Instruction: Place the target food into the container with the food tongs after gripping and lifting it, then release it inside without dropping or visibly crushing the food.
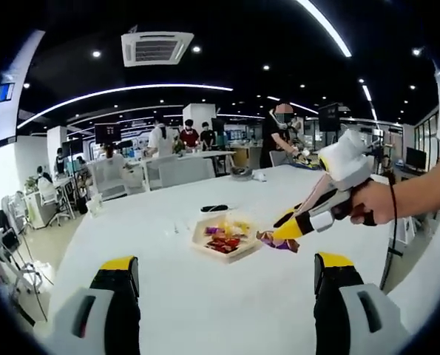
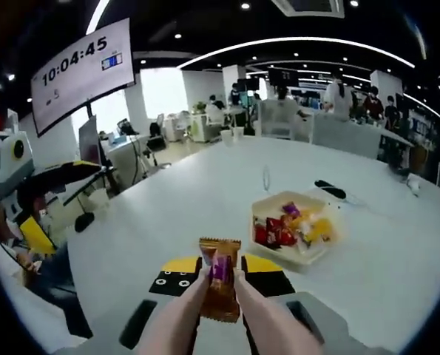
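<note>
A pale hexagonal container with several bright wrapped sweets stands on the white table. My right gripper is shut on beige food tongs, whose tips pinch an orange-brown and purple snack packet. In the left gripper view that right gripper, held by a hand, hovers just right of the container with the purple packet hanging low over the table. My left gripper stands open, its jaws wide apart with nothing between them, near the table's front edge. It also shows as the left gripper at the picture's left side.
A flat black object lies on the table beyond the container. Several people stand at desks at the far end. A clock screen hangs at upper left, with chairs and stands off the table's edge.
</note>
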